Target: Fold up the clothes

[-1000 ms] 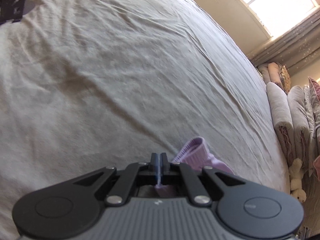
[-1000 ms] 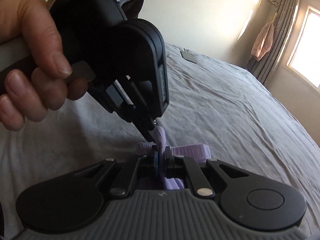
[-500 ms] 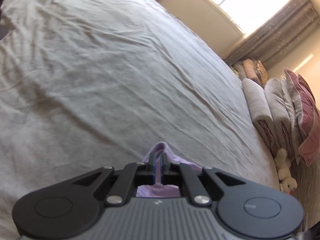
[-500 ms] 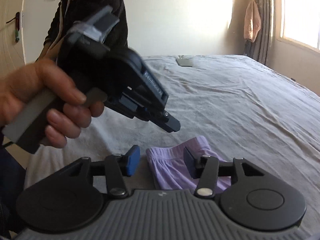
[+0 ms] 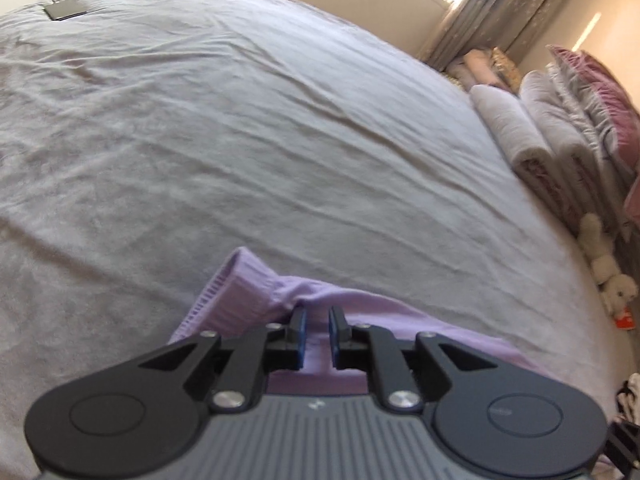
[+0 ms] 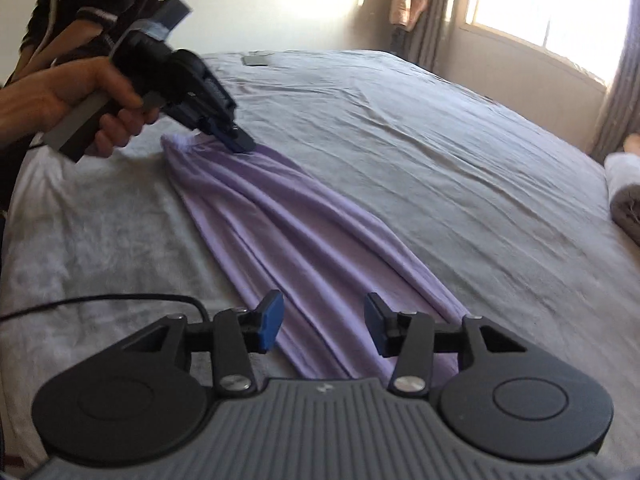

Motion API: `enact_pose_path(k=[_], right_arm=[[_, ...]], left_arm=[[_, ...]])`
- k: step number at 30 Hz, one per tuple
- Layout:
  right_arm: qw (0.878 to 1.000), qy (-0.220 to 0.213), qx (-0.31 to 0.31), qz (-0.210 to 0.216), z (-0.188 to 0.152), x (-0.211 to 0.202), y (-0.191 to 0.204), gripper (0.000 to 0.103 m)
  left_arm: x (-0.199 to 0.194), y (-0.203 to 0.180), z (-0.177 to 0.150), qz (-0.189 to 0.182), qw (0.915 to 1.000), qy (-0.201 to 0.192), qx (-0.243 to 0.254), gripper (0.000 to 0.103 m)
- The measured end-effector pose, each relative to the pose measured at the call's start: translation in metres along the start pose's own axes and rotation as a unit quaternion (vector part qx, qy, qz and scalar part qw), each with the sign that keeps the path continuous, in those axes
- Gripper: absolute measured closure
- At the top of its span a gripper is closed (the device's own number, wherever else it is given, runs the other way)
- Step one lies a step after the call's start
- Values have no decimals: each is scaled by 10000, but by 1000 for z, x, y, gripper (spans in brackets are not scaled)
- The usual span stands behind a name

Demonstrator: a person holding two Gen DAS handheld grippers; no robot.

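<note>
Holding: my left tongs (image 5: 317, 330) sit at one end of the lilac garment (image 6: 304, 240), by its ribbed hem; my right tongs (image 6: 325, 322) hover over the other end.
Left tongs: the blue pads stand slightly apart, a narrow gap between them, with lilac cloth showing in the gap; nothing is pinched between the pads, as far as I can tell. In the right wrist view the tips (image 6: 239, 142) press down onto the cloth.
Right tongs: spread wide, gripping nothing; the cloth passes below and between the two fingers.
Garment: lies stretched in a long, narrow strip across the grey bed (image 6: 420, 140), with lengthwise folds running from one end to the other.
Left hand (image 6: 86, 106): wrapped round the grey handle of its tool.
Bed: the sheet is wrinkled; a flat dark object (image 5: 66, 10) lies near the far edge, well apart from the garment.
Beside the bed: rolled bedding and pillows (image 5: 560, 128) are stacked at one side, and a plush toy (image 5: 610, 276) sits below them.
Window (image 6: 560, 20): bright, with curtains beside it.
</note>
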State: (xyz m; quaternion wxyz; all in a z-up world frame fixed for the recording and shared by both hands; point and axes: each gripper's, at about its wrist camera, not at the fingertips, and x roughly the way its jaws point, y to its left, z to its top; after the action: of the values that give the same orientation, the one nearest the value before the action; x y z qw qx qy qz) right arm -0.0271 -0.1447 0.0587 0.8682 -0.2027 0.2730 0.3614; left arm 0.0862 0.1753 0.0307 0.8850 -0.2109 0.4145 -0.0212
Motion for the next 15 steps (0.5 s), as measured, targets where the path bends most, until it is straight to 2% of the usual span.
enact_pose_path(k=[1, 3, 6, 7, 11, 15], right_arm=[[9997, 12, -211, 90, 2, 2, 6, 59], [9986, 189, -492, 54, 3, 8, 12, 72], [9985, 336, -420, -70, -2, 23, 1, 87], [9988, 352, -328, -56, -1, 25, -2, 88], [9953, 619, -730, -169, -8, 35, 9, 98], [9950, 497, -819, -292, -9, 30, 15, 99]], left_arm=[[3, 4, 0, 64, 10000, 5, -69, 93], [3, 14, 1, -51, 9995, 10, -302, 93], [3, 17, 0, -59, 9995, -15, -297, 96], [3, 17, 0, -41, 9996, -37, -279, 97], [4, 20, 1, -65, 9993, -31, -377, 98], [4, 23, 1, -115, 9989, -18, -465, 99]])
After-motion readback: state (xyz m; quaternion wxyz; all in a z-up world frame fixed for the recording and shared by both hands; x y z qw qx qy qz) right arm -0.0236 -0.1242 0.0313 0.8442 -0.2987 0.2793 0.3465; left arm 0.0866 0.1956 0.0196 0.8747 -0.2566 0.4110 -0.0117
